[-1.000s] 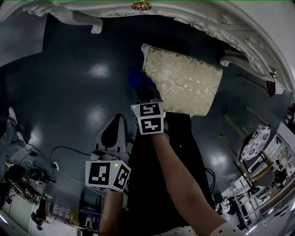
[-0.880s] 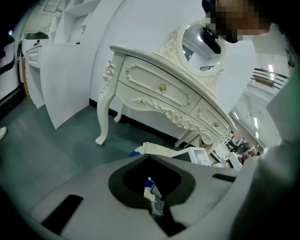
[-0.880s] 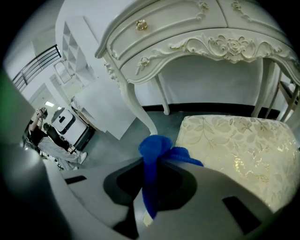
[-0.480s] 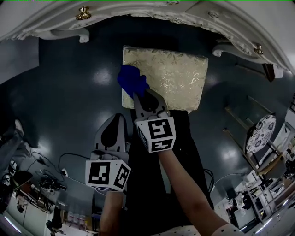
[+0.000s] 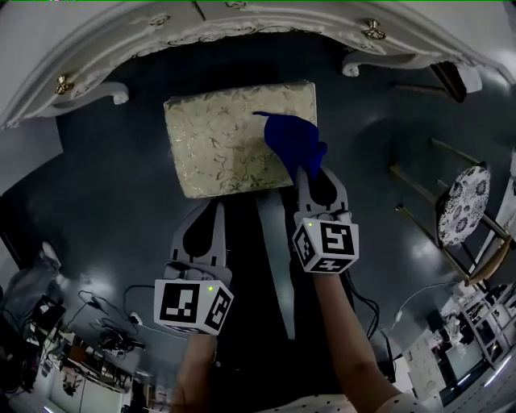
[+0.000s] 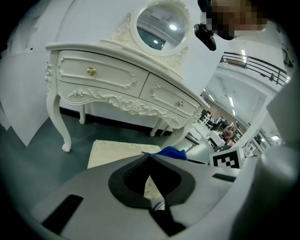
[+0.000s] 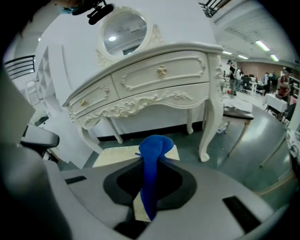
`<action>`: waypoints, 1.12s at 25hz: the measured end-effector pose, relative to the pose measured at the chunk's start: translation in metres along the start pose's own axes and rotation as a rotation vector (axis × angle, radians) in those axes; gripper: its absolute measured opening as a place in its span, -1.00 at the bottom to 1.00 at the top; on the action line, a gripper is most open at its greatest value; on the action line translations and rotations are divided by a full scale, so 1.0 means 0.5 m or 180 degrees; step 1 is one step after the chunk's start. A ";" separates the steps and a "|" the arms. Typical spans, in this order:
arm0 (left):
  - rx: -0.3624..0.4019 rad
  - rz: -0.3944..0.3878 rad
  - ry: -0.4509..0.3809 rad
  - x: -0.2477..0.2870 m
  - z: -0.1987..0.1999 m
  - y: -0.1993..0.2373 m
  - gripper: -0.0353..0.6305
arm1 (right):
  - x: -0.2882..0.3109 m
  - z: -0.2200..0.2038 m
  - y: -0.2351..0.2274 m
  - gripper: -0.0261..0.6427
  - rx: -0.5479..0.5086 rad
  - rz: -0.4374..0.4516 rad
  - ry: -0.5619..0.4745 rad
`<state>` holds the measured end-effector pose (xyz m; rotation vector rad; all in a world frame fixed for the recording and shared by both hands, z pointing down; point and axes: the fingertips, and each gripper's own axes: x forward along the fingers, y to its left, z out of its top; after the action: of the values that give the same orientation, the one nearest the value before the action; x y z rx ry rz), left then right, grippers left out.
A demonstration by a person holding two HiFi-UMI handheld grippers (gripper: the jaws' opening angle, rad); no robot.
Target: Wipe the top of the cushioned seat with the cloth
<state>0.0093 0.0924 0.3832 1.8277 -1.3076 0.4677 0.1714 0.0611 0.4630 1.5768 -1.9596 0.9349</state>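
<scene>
On the cushioned seat [image 5: 218, 149], toward its right edge, the blue cloth [image 5: 292, 139] sits bunched; your right gripper [image 5: 310, 171] clamps its tail so the wad can drag across the fabric. Your left gripper [image 5: 208, 219] hangs just off the seat's near edge, jaws together on nothing, clear of the wiping path.

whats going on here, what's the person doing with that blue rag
A person holding a gripper in each hand is wiping a cream, floral-patterned cushioned seat that stands on the dark floor in front of a white ornate dressing table. The right gripper has its jaws shut on a crumpled blue cloth, which lies over the right side of the seat's top. The left gripper hangs back just short of the seat's near edge, jaws together and empty.
</scene>
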 end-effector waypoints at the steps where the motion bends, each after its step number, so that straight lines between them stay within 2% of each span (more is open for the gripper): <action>1: 0.0033 -0.0027 0.0023 0.006 -0.001 -0.015 -0.90 | -0.004 -0.006 -0.035 -0.74 0.0021 -0.0098 0.0004; 5: 0.0139 -0.0123 0.0120 0.028 -0.013 -0.060 -0.90 | 0.015 -0.061 -0.127 -0.74 0.0074 -0.0318 0.0142; 9: 0.0234 -0.0216 0.0213 0.048 -0.023 -0.085 -0.90 | 0.069 -0.153 -0.157 -0.75 -0.0073 -0.0340 0.0519; 11: 0.0264 -0.0256 0.0251 0.055 -0.025 -0.091 -0.90 | 0.083 -0.179 -0.163 -0.75 -0.0086 -0.0362 0.0602; 17: 0.0273 -0.0245 0.0269 0.059 -0.012 -0.067 -0.90 | 0.084 -0.177 -0.164 -0.75 -0.0002 -0.0339 0.0589; 21: 0.0269 -0.0248 0.0259 0.057 -0.002 -0.046 -0.90 | 0.082 -0.176 -0.166 -0.75 0.0013 -0.0494 0.0575; 25: 0.0222 -0.0264 0.0277 0.046 -0.006 -0.023 -0.90 | 0.079 -0.172 -0.160 -0.75 -0.0177 -0.0673 0.0608; 28: 0.0201 -0.0275 0.0272 0.035 -0.003 -0.005 -0.90 | 0.070 -0.168 -0.146 -0.75 -0.0185 -0.0744 0.0576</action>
<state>0.0186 0.0837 0.3952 1.8870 -1.1633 0.5398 0.2279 0.0921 0.5603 1.5879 -1.6253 0.8827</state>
